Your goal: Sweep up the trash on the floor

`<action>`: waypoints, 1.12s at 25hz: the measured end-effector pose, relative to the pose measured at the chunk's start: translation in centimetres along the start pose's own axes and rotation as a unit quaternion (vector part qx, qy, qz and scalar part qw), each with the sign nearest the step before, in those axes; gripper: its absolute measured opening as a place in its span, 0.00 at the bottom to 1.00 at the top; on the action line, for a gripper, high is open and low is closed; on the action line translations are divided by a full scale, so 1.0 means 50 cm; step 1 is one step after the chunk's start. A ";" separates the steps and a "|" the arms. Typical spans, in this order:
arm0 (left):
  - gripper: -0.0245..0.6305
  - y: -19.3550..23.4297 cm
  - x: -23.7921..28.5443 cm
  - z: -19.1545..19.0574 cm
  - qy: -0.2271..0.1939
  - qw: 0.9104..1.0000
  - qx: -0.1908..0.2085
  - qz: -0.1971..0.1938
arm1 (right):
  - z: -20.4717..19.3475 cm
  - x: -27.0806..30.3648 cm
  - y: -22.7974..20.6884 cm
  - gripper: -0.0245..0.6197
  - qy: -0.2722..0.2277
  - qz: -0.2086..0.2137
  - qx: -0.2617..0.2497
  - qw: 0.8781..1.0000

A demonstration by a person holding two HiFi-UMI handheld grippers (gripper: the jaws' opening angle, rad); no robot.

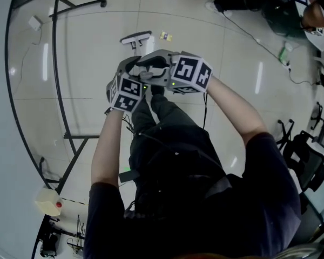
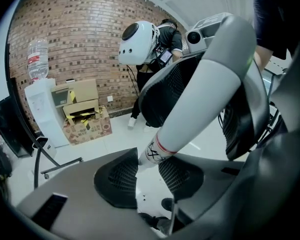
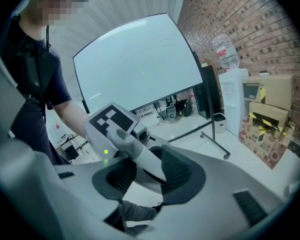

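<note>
Grip: left claw (image 2: 148, 166) and right claw (image 3: 146, 176) both clench our broom handle (image 2: 200, 99).
Trash: yellow scrap (image 1: 166, 35) on the floor (image 1: 221, 63), just beside the broom head (image 1: 135, 38).
Risk: we judge a hard stroke could flick it away.

White long-handled broom (image 1: 136, 38): head down at the pale tiled floor, handle slanting up toward the person. Small yellowish scrap of trash (image 1: 166, 35) lies near the head, not touching it.
</note>
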State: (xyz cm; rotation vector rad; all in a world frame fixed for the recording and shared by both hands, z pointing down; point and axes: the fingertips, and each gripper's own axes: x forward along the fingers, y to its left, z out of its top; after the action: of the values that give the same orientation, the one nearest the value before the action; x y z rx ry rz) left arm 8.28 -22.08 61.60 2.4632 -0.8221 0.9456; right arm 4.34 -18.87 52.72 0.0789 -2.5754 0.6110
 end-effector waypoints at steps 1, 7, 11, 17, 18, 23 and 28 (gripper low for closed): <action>0.22 -0.008 -0.004 -0.003 0.000 1.000 -0.003 0.000 | -0.002 -0.001 0.008 0.30 -0.002 0.000 0.002 1.000; 0.22 -0.058 -0.032 -0.028 0.002 1.000 -0.011 -0.017 | -0.015 -0.005 0.060 0.30 -0.023 -0.015 0.026 0.999; 0.23 -0.084 -0.040 -0.050 -0.001 1.000 0.016 -0.026 | -0.042 0.002 0.091 0.31 -0.018 -0.025 0.026 0.999; 0.24 -0.125 -0.053 -0.087 -0.010 0.999 0.013 -0.046 | -0.075 0.013 0.135 0.31 0.002 -0.048 0.023 0.999; 0.24 -0.128 -0.055 -0.085 -0.013 0.999 0.011 -0.048 | -0.077 0.010 0.138 0.31 0.000 -0.052 0.026 0.998; 0.24 -0.151 -0.064 -0.082 -0.023 0.998 0.008 -0.065 | -0.077 -0.001 0.153 0.31 -0.011 -0.068 0.036 0.997; 0.24 -0.173 -0.078 -0.073 -0.029 0.996 -0.001 -0.080 | -0.068 -0.018 0.167 0.31 -0.023 -0.084 0.041 0.995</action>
State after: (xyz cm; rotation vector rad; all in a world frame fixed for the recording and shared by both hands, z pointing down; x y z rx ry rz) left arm 9.70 -12.11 60.32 2.5215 -0.6315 0.8180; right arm 5.30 -9.95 51.55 0.3382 -2.5547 0.6571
